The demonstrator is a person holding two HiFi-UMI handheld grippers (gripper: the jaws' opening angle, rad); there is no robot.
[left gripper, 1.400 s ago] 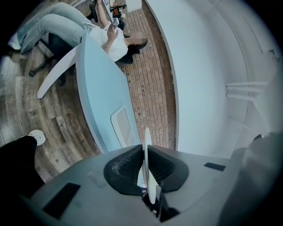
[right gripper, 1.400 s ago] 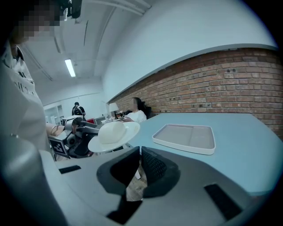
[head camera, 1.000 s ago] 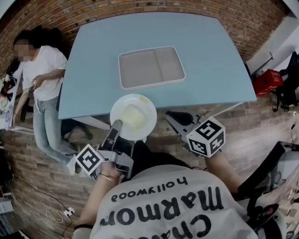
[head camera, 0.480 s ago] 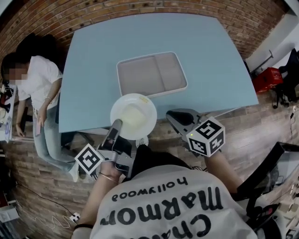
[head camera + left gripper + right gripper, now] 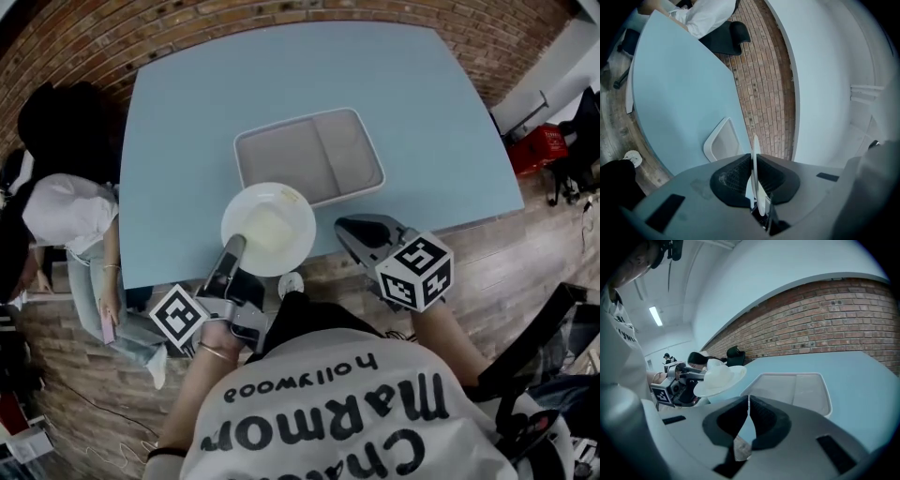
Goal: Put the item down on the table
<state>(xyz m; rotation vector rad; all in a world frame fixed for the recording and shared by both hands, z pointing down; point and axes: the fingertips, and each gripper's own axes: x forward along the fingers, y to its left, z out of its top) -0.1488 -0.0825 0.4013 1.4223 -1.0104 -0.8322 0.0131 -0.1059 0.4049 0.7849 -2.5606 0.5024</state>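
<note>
**Plate in left gripper, over desk's near edge**

Left gripper [image 5: 232, 253]: jaws pinch the near rim of the white plate [image 5: 268, 230] (it shows edge-on between them in the left gripper view). The plate is roughly level and raised above the blue desk [image 5: 281, 75], over its near edge. In the head view its far rim overlaps the near-left corner of the grey two-section tray [image 5: 309, 155]. Right gripper [image 5: 361, 234]: just right of the plate, jaws pressed together, nothing between them. A person [image 5: 66, 211] in a white top is at the desk's left side.
</note>
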